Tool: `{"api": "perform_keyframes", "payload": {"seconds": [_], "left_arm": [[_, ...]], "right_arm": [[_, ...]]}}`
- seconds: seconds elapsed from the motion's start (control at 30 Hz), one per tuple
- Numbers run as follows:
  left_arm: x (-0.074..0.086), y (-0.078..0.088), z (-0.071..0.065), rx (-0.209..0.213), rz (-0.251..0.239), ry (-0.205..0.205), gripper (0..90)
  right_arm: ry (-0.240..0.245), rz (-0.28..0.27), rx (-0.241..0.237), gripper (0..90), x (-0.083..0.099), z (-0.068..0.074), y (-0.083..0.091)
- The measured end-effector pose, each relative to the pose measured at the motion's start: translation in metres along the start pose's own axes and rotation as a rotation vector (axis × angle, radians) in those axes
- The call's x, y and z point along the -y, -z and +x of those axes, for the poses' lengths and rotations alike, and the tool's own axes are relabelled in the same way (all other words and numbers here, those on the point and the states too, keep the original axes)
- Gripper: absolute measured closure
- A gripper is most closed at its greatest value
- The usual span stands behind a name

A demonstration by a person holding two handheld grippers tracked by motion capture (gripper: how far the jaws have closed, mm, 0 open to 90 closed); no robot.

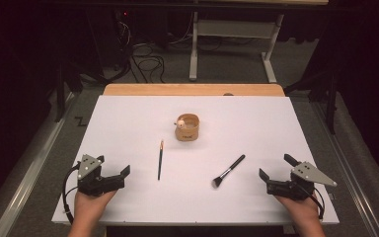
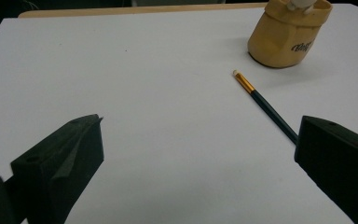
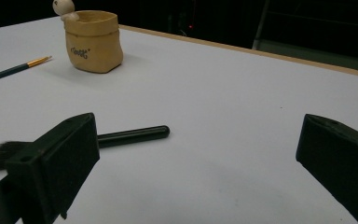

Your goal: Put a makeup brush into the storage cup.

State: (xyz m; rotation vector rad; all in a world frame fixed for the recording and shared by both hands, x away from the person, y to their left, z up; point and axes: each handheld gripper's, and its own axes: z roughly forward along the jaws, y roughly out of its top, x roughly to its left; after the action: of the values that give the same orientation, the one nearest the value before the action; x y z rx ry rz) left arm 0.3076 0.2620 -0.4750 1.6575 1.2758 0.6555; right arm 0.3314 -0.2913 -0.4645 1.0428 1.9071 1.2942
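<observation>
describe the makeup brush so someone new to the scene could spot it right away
On the white table sheet, look near the right tongs, nearer the person than the tan pot. The makeup brush lies there slanted: black handle, dark bristle tuft, stubbier than the thin gold-ferruled brush to its left.

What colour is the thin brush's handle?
The thin brush has a dark green handle with a gold band near its tip, clearest in the left gripper view.

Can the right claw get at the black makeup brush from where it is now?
Probably yes: the right claw is open, and bare white table lies between it and the makeup brush.
</observation>
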Motion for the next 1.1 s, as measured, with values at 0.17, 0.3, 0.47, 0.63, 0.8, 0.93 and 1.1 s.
{"api": "perform_keyframes", "payload": {"seconds": [0.17,0.3,0.47,0.63,0.8,0.93,1.1], "left_arm": [[0.000,-0.003,0.001,-0.006,0.063,0.004,2.0],[0.000,-0.004,0.000,-0.019,0.094,-0.001,1.9],[0.000,-0.005,0.000,-0.026,0.118,-0.008,1.9],[0.001,-0.007,0.000,-0.030,0.161,0.000,1.9],[0.000,-0.006,0.000,-0.024,0.171,0.012,1.9],[-0.001,-0.006,-0.001,-0.021,0.174,0.016,1.9],[-0.002,-0.008,-0.002,-0.024,0.178,0.014,1.3]], "right_arm": [[0.002,0.005,-0.002,0.2,0.002,-0.001,-0.001],[0.006,0.011,-0.005,0.2,0.003,-0.002,-0.002],[0.016,0.026,-0.015,0.2,0.005,0.001,-0.005],[0.029,0.028,-0.016,0.2,0.004,0.002,-0.005],[0.019,0.034,-0.022,0.2,-0.003,0.002,-0.005],[0.019,0.040,-0.008,0.2,-0.006,0.001,-0.006],[0.015,0.024,0.005,0.2,-0.005,-0.001,-0.003]]}}
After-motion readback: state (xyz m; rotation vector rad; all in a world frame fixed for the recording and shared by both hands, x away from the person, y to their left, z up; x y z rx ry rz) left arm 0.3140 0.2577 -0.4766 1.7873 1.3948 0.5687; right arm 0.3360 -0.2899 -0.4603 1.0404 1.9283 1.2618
